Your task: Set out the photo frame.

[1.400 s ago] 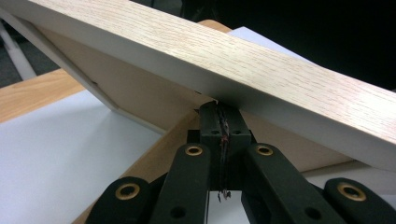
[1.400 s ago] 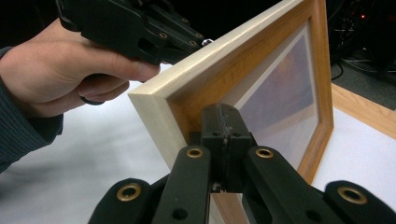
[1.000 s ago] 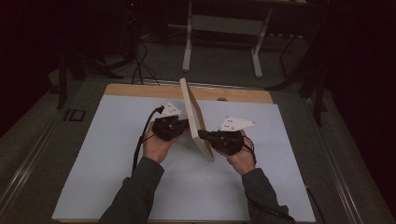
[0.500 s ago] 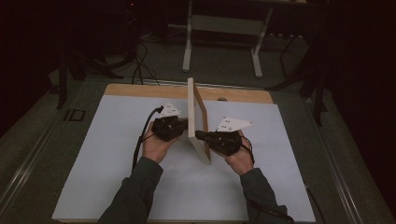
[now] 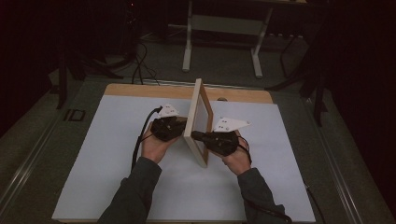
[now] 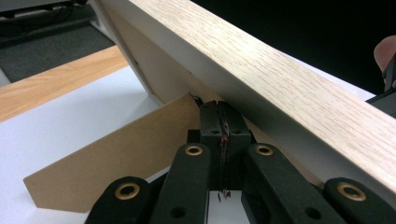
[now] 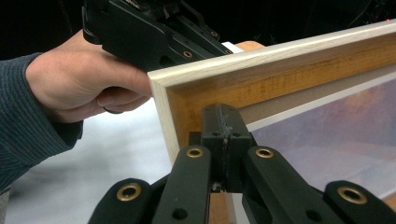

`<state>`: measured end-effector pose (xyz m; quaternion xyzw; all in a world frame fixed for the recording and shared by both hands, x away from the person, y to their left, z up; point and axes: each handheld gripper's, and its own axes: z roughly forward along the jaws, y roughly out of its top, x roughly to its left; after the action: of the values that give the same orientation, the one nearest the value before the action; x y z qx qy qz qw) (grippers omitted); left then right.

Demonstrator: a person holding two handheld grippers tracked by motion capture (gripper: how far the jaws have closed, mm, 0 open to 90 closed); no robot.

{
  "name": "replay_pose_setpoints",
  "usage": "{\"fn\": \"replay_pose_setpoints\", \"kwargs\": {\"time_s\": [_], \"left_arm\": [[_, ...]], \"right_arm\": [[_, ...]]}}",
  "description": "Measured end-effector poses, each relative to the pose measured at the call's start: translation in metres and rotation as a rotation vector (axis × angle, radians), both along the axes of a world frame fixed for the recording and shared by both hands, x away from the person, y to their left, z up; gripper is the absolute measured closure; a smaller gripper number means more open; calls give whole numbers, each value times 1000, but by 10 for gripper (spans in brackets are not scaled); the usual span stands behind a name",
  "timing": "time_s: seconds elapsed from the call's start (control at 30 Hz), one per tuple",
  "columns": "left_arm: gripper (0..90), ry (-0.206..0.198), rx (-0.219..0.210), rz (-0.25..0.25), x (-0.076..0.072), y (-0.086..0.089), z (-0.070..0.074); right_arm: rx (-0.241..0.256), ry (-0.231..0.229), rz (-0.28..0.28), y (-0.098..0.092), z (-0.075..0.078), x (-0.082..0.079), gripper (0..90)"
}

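At mid-table on the white mat [image 5: 116, 154], wooden picture frame [image 5: 200, 119] stands upright on its edge, braced from both sides so it cannot topple. Left gripper [image 5: 175, 128] presses against the back with jaws pressed together beside the brown fold-out stand [image 6: 116, 158], likely there to work that prop outward. Right gripper [image 5: 201, 136], jaws likewise pressed together and pinching nothing, pushes its tip on the front moulding near the glass, countering the left's push.
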<state>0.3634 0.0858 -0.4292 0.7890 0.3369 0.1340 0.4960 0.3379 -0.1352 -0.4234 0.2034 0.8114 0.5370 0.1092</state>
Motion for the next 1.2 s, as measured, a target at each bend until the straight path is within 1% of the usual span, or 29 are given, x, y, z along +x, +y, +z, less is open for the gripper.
{"fn": "replay_pose_setpoints", "kwargs": {"time_s": [0.17,0.23,0.6,0.7,0.83,0.9,0.97,1.07,1.1,1.2], "left_arm": [[900,7,-12,-9,0,2,-1],[900,16,-29,-20,2,4,-2],[900,33,-67,-28,5,10,-4],[900,35,-72,-33,7,14,-5],[900,35,-72,-18,7,19,-4],[895,33,-67,5,5,21,-3],[844,36,-67,17,4,24,-1],[807,20,-70,30,1,28,2],[791,19,-81,44,0,30,3],[736,12,-96,68,-1,35,7]], "right_arm": [[-12,-4,5,4,1,0,898],[-5,1,8,6,1,0,898],[-2,-4,-7,12,0,-1,898],[2,-1,-10,14,0,0,898],[0,-1,-9,20,0,1,898],[-1,0,-5,22,0,2,897],[0,0,-6,22,-1,2,896],[-3,-1,-14,22,-2,2,895],[-5,2,-13,22,-2,3,893],[-18,0,-17,21,-3,3,885]]}}
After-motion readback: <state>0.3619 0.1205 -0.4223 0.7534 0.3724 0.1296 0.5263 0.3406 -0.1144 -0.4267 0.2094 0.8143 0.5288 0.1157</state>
